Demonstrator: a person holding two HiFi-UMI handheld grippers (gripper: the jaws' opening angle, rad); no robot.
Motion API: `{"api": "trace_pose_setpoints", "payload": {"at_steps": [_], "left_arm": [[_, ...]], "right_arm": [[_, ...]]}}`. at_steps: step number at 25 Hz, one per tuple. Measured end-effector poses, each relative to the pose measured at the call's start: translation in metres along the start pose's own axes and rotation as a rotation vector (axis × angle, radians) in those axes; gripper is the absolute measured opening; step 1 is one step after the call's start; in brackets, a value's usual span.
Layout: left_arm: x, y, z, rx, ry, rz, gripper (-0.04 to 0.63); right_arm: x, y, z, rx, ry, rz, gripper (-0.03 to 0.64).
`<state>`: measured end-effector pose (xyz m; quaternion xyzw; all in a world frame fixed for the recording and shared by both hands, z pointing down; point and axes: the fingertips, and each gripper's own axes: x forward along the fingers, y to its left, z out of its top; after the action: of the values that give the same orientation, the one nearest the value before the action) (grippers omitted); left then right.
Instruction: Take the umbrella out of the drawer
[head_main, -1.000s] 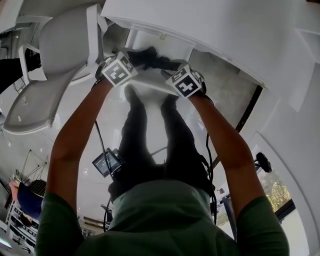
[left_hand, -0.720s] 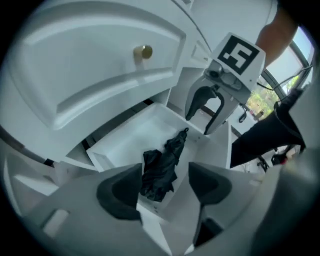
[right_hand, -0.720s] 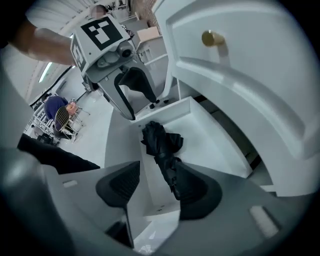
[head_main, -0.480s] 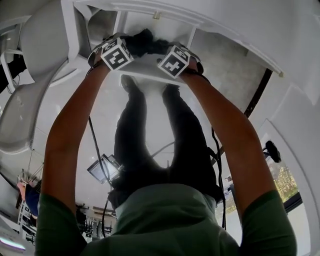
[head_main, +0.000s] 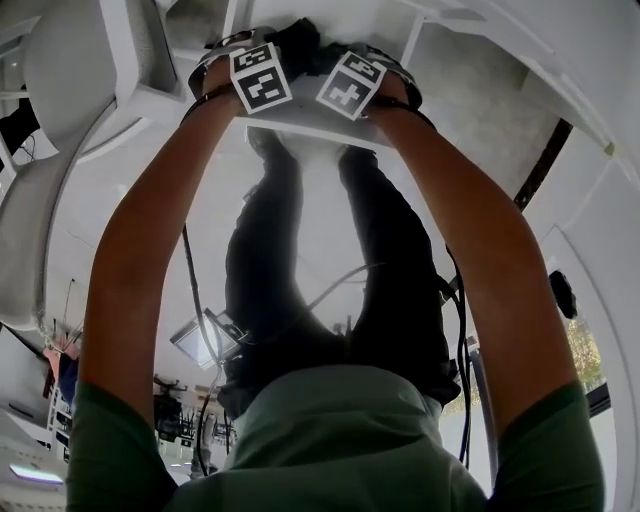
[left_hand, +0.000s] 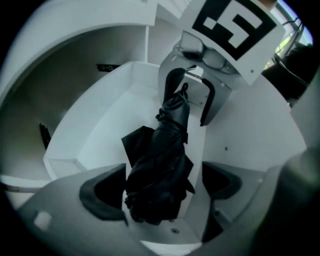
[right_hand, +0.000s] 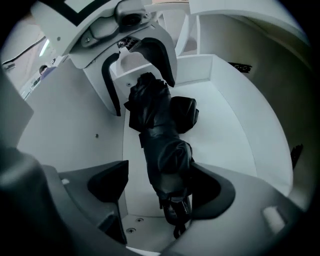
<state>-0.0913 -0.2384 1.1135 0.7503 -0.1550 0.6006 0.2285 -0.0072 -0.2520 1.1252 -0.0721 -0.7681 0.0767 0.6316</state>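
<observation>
A black folded umbrella (left_hand: 159, 165) lies lengthwise on the floor of an open white drawer (left_hand: 97, 132). My left gripper (left_hand: 161, 192) points steeply down over one end of it. Its jaws are opening, with the bunched fabric between them and a gap on the right side. My right gripper (right_hand: 159, 190) hangs over the other end of the umbrella (right_hand: 159, 135), where the strap dangles. Its jaws are opening too, either side of that end. In the head view both marker cubes (head_main: 262, 80) sit at the drawer's front, with the umbrella (head_main: 300, 40) dark between them.
The drawer's white walls (right_hand: 227, 112) close in both sides. A white chair (head_main: 60, 90) stands at the left of the head view. The person's dark legs (head_main: 270, 260) stand before the drawer, and cables and a small screen (head_main: 205, 340) hang near the waist.
Both hands have gone down into the drawer, towards the top of the head view, and drawn closer together over the umbrella. The chair has slid out to the left edge.
</observation>
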Motion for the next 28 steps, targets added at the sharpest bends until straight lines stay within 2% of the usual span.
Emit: {"api": "trace_pose_setpoints", "payload": {"at_steps": [7,10,12,16,22,28], "left_arm": [[0.029,0.013,-0.002,0.024,0.055,0.009,0.466],[0.040,0.019,-0.001,0.063,0.077,0.034,0.465],[0.047,0.023,-0.003,0.095,0.096,0.059,0.465],[0.055,0.032,-0.005,0.118,0.113,0.118,0.400],[0.050,0.033,-0.004,0.106,0.122,0.079,0.333],[0.024,0.024,-0.006,0.077,0.138,0.033,0.316]], "right_arm": [[0.016,-0.020,-0.001,-0.053,0.011,-0.054,0.323],[0.020,-0.030,-0.002,-0.060,0.013,-0.081,0.285],[0.022,-0.032,-0.002,-0.059,0.010,-0.085,0.282],[0.026,-0.033,0.000,-0.056,0.007,-0.086,0.259],[0.021,-0.034,0.001,-0.027,0.028,-0.054,0.230],[-0.004,-0.025,0.010,-0.041,0.026,-0.037,0.222]]}}
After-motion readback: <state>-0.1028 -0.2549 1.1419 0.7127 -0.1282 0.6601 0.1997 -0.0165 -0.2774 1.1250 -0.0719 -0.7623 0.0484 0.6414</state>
